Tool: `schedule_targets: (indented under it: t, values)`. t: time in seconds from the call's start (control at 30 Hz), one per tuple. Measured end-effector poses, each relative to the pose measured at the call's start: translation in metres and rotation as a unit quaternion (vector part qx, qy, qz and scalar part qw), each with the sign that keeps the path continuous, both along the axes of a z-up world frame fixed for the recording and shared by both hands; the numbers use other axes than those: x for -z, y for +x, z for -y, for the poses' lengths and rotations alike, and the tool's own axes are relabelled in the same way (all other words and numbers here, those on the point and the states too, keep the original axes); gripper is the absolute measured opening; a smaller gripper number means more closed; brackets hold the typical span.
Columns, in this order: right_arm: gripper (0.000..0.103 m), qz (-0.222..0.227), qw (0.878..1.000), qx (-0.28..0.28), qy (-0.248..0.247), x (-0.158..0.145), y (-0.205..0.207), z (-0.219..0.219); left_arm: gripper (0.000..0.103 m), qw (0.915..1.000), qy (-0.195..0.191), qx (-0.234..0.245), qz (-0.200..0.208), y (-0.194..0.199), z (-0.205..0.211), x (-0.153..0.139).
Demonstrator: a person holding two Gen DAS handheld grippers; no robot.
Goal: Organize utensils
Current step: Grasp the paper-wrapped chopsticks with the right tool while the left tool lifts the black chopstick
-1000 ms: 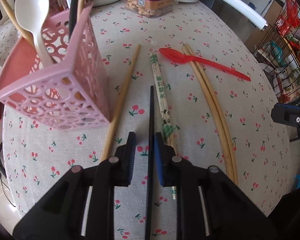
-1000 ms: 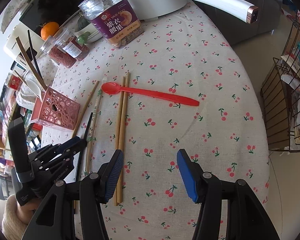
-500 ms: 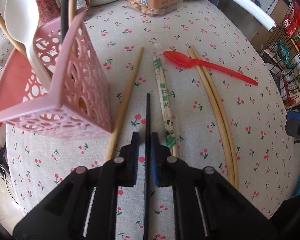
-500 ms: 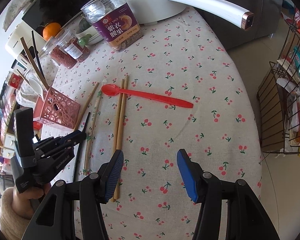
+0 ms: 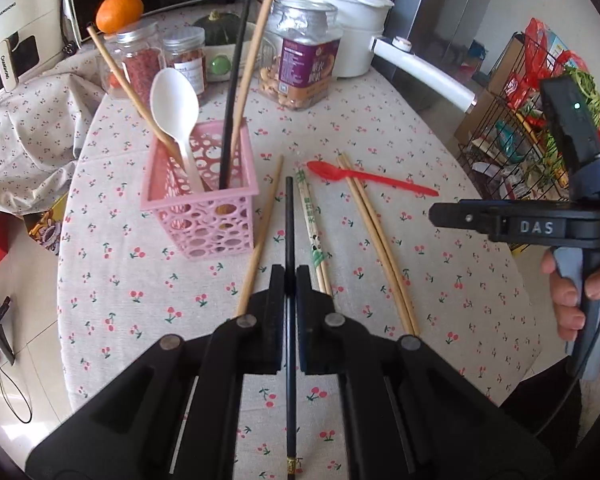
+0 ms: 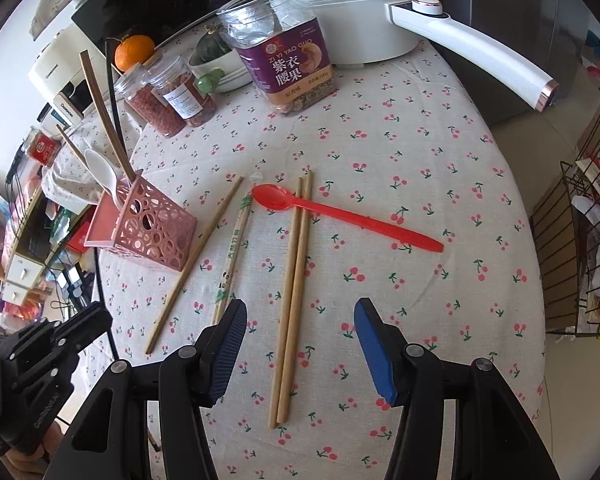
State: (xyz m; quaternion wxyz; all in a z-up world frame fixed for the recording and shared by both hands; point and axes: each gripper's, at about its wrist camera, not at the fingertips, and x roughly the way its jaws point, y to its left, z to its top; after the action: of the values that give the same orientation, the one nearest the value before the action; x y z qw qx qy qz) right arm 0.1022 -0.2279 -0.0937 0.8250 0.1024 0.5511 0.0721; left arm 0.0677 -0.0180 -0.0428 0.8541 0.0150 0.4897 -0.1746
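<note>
Over the counter [image 5: 440, 264], the left claw [image 5: 290, 280] is clenched on the black chopstick [image 5: 289, 216], next needing tipping into the pink basket [image 5: 198, 216]; the right claw [image 6: 300, 344] gapes empty.

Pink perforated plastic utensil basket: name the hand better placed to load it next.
Left. The left gripper is shut on the black chopstick beside the pink basket; the right gripper is open, empty.

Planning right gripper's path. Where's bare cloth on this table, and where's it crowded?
Free: the tablecloth between the red spoon and the white pot, and the near right edge beyond the paired wooden chopsticks. Crowded: the strip from those chopsticks to the pink basket, and the jars behind.
</note>
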Motion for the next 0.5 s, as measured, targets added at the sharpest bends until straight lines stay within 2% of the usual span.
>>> schedule_targets:
  t: [0.23,0.43,0.5]
  values:
    - [0.056,0.008,0.999,-0.03,-0.01,0.014,0.03,-0.046,0.006,0.9987,-0.041,-0.013,0.026,-0.006,-0.035,-0.02]
    - [0.044,-0.014,0.999,-0.031,-0.041,0.043,0.064,-0.072,0.006,0.9972,-0.061,-0.024,0.037,-0.005,-0.059,-0.03]
    - [0.038,-0.016,0.998,-0.034,-0.045,0.048,0.073,-0.079,0.006,0.9965,-0.068,-0.027,0.04,-0.004,-0.066,-0.032]
